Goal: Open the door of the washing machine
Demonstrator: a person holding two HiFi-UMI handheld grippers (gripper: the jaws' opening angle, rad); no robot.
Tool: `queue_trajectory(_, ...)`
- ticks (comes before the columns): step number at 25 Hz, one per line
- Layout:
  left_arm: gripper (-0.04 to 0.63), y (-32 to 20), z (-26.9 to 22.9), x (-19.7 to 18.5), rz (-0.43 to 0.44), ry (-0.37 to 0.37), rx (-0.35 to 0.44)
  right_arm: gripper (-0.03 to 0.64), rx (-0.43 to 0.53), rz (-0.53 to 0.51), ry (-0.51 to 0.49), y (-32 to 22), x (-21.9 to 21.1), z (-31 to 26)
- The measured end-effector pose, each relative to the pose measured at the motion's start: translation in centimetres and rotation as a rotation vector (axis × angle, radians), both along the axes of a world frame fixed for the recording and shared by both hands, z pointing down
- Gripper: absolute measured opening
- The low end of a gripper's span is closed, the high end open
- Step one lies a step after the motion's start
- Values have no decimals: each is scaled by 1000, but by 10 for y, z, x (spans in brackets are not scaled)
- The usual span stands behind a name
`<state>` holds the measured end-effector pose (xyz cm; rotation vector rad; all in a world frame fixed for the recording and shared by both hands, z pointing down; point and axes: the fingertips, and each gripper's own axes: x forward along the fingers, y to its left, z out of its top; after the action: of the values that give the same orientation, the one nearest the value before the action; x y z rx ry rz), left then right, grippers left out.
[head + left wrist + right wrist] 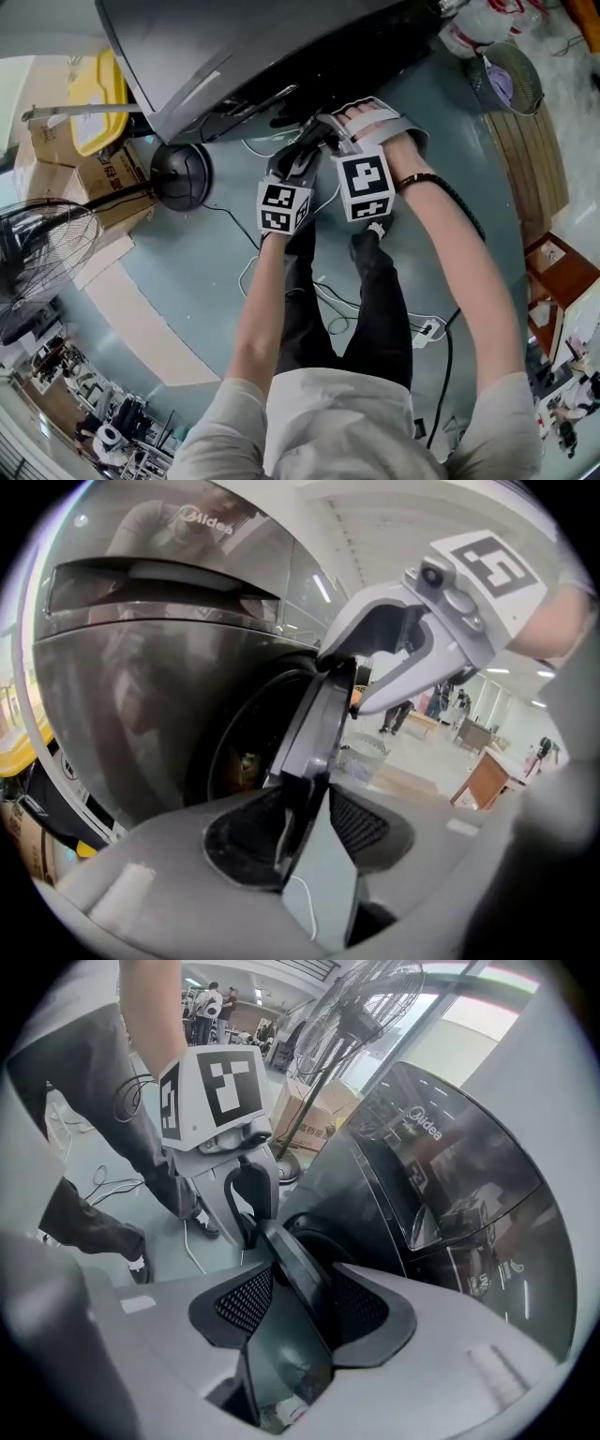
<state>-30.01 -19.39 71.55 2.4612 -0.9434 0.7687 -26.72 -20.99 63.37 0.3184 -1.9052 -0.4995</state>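
A dark grey front-loading washing machine (234, 47) fills the top of the head view. Its round door (314, 724) stands ajar, swung a little off the drum opening (239, 761). My left gripper (305, 822) has the door's rim between its pads, and they sit against it. My right gripper (300, 1312) clamps the same rim (300, 1269) a little higher, facing the left gripper (239, 1185). From above, the left gripper (300, 141) and the right gripper (330, 122) meet close together at the machine's front and hide the door.
A pedestal fan stands left of the machine, with its base (178, 173) close to my left hand and its head (37, 244) lower left. Cardboard boxes (103, 178) lie behind it. Cables (328, 300) and a power strip (427, 328) cross the floor by the person's legs. A mesh bin (511, 80) stands right.
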Motion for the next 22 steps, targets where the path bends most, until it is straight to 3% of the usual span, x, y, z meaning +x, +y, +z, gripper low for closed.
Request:
queue_trajectory(8, 202, 30, 1, 10, -24, -2, -28, 185, 30, -24, -13, 26, 8, 2)
queue_trajectory(13, 204, 65, -16, 26, 117, 42, -89, 190, 10, -62, 20, 50, 26, 3)
queue_trajectory(16, 204, 80, -29, 31, 216, 52, -74, 195, -4, -79, 57, 65, 35, 4)
queue_trajectory(18, 202, 82, -41, 35, 238, 85, -61, 197, -5, -93, 81, 76, 43, 6)
queue_trajectory(22, 204, 86, -57, 64, 341, 110, -32, 204, 16, -103, 144, 97, 64, 8)
